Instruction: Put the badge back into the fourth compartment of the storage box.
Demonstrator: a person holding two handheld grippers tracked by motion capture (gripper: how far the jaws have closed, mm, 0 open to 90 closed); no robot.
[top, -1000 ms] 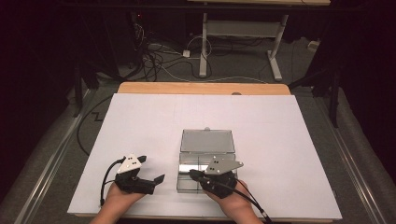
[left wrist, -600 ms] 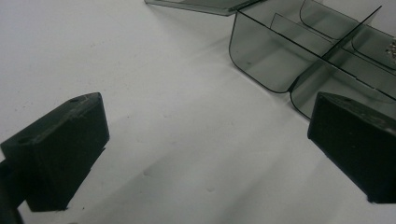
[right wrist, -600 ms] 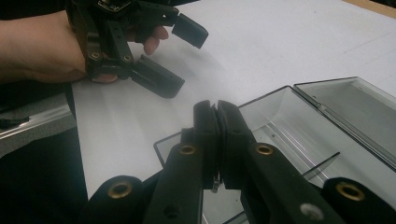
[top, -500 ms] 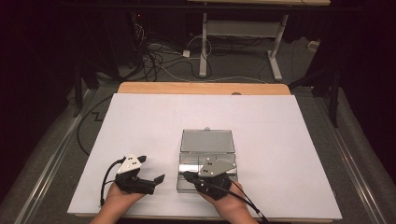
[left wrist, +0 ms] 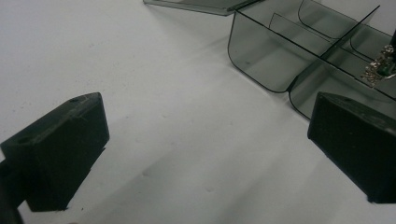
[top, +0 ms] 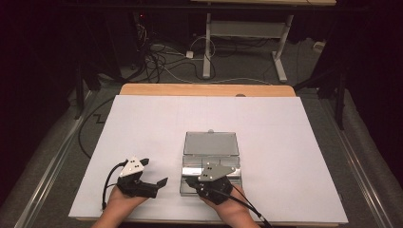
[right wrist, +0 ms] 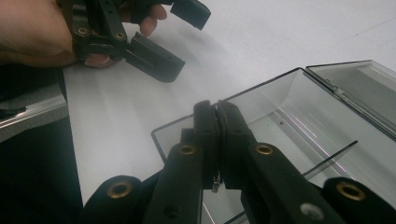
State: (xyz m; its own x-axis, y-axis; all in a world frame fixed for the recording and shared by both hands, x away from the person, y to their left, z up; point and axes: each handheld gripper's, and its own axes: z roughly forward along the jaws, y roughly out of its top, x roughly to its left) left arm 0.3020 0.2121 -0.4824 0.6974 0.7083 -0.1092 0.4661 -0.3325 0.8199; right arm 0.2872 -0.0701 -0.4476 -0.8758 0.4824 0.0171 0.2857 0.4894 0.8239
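Observation:
A smoky clear compartment box [top: 185,184] lies open near the table's front, its lid [top: 210,143] flat behind it. My right gripper [top: 190,181] hovers over the box's front left part, jaws pointing left. In the right gripper view, the right gripper [right wrist: 217,109] is shut with a small silvery piece [right wrist: 215,181] pinched between its jaws. The left gripper view shows that sparkling piece [left wrist: 377,71] hanging above the box's dividers [left wrist: 299,51]. My left gripper [top: 154,172] rests open on the table left of the box, with nothing between its fingers [left wrist: 70,140].
The white table top [top: 266,123] stretches bare beyond and around the box. A wooden edge [top: 204,90] runs along the far side. Cables and desk legs stand on the dark floor behind.
My right gripper has drifted slightly left and toward the front edge over the box. The left gripper has stayed where it was.

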